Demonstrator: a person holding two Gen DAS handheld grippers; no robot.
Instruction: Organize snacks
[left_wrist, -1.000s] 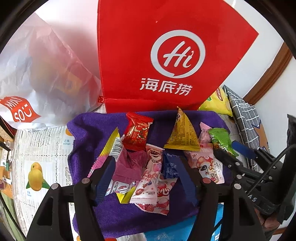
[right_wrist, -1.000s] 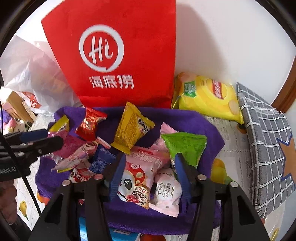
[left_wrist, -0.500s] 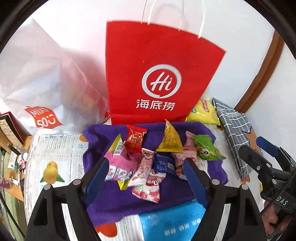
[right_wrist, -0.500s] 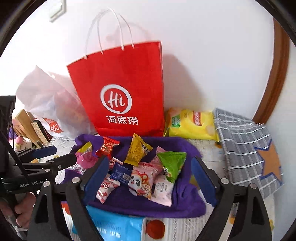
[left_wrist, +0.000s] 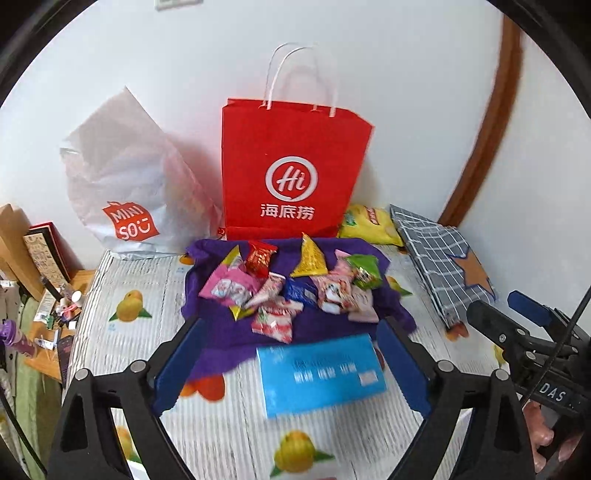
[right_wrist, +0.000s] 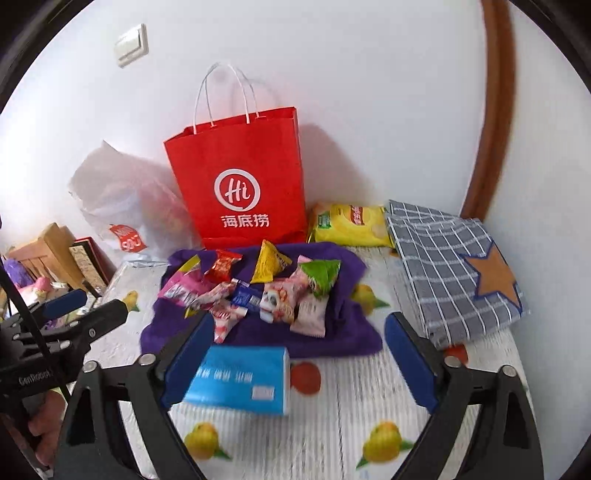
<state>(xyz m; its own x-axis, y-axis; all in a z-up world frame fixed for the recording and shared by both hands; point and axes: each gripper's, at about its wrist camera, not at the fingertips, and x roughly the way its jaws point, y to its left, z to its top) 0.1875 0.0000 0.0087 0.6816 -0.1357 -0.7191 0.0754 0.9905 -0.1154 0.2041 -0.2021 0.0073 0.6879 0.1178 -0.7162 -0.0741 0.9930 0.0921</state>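
Several small wrapped snacks (left_wrist: 288, 288) (right_wrist: 266, 291) lie in a heap on a purple towel (left_wrist: 229, 332) (right_wrist: 347, 332). Behind the towel stands a red paper bag (left_wrist: 291, 170) (right_wrist: 240, 177) with white handles. A blue packet (left_wrist: 317, 373) (right_wrist: 240, 380) lies in front of the towel. My left gripper (left_wrist: 291, 343) hangs above the table's near part, jaws opening, nothing between them. My right gripper (right_wrist: 299, 339) is likewise held back from the heap, jaws opening and empty. Each gripper shows in the other's view, the right gripper (left_wrist: 517, 317) at the right and the left gripper (right_wrist: 74, 310) at the left.
A yellow chips bag (left_wrist: 369, 225) (right_wrist: 351, 225) lies right of the red bag, a grey checked cloth bag with a star (left_wrist: 443, 266) (right_wrist: 458, 266) further right. A white plastic bag (left_wrist: 125, 184) (right_wrist: 122, 199) sits at the left. Clutter (left_wrist: 51, 295) crowds the fruit-print table's (left_wrist: 207, 435) left edge.
Both grippers pulled back and up from the snack heap, so the whole red bag and the blue packet came into view. Both pairs of jaws widened, with no snack in them.
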